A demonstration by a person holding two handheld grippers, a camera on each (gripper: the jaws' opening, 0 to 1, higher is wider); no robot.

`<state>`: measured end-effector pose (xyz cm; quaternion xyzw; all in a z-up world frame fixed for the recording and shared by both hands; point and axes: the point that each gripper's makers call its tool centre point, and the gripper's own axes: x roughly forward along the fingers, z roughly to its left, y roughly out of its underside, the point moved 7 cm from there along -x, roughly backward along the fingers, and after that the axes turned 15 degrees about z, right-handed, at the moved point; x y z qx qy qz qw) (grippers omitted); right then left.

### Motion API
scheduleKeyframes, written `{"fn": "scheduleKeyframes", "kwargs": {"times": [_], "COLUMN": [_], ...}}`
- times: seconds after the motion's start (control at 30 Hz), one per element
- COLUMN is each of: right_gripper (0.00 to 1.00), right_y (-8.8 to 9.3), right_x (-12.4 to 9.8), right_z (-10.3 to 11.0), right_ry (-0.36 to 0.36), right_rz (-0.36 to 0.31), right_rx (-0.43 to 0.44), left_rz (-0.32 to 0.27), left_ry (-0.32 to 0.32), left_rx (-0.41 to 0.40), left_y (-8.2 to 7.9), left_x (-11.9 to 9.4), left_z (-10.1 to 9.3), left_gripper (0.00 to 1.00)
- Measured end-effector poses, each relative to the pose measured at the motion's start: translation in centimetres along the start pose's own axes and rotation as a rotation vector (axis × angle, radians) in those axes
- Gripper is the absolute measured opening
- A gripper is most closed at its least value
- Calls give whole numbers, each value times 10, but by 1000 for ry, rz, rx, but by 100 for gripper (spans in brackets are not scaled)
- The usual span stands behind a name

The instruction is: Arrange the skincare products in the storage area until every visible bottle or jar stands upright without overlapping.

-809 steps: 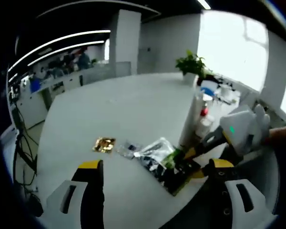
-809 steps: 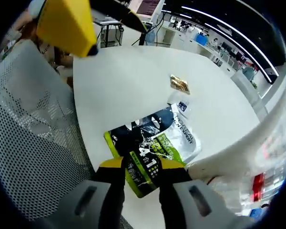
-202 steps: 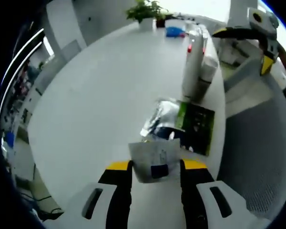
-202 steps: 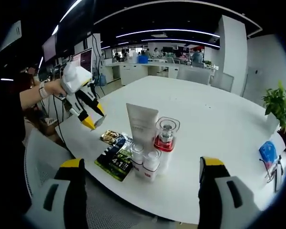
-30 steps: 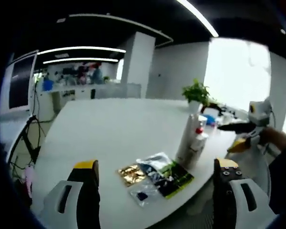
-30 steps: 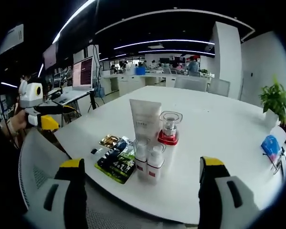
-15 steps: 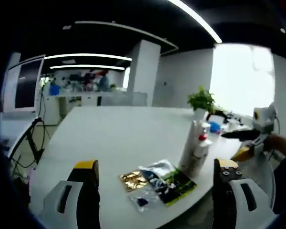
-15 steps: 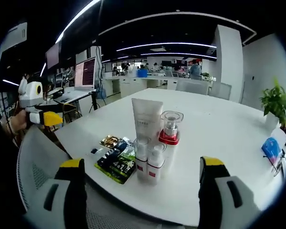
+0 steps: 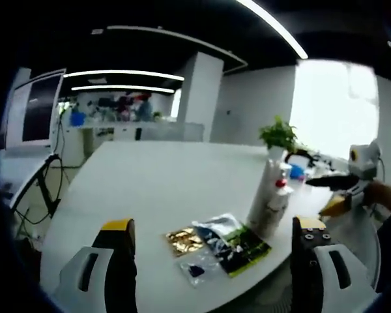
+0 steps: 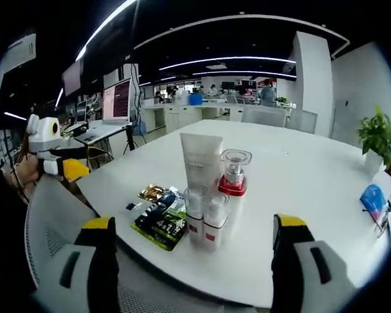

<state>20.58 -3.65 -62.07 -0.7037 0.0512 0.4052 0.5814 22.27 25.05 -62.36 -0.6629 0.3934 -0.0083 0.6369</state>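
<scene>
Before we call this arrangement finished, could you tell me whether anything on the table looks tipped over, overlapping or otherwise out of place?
The white tube, red-collared bottle and two small bottles stand upright in a tight cluster. The oddity is beside them: the sachets lie flat and overlap one another near the table edge. Both tongs are open and hold nothing.

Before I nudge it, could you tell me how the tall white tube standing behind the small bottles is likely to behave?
The white tube stands tall and narrow, so a push near its top would probably tip it. It looks like soft plastic, so it may dent slightly under the tongs. The small bottles and the red-based jar stand close by, so a fall could knock them over.
</scene>
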Motion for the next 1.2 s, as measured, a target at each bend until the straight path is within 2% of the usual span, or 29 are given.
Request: {"fn": "scheduleKeyframes", "kwargs": {"times": [0.37, 0.73, 0.97, 1.1, 1.2], "right_gripper": [100, 100, 100, 100, 100], "right_y": [0, -1, -1, -1, -2], "right_x": [2, 0, 1, 0, 0], "right_z": [2, 1, 1, 2, 2], "right_ry": [-15, -14, -18, -17, -16], "right_rz": [15, -7, 1, -8, -15], "right_rx": [-10, 4, 7, 4, 9], "left_rz": [-5, -4, -4, 13, 12], "left_ry": [-7, -12, -21, -11, -27], "left_rx": [1, 4, 9, 8, 21], "left_y": [-1, -1, -1, 0, 1], "left_x": [-1, -1, -1, -1, -1], "left_z": [0, 0, 0, 0, 0], "left_gripper": [97, 97, 97, 97, 97]}}
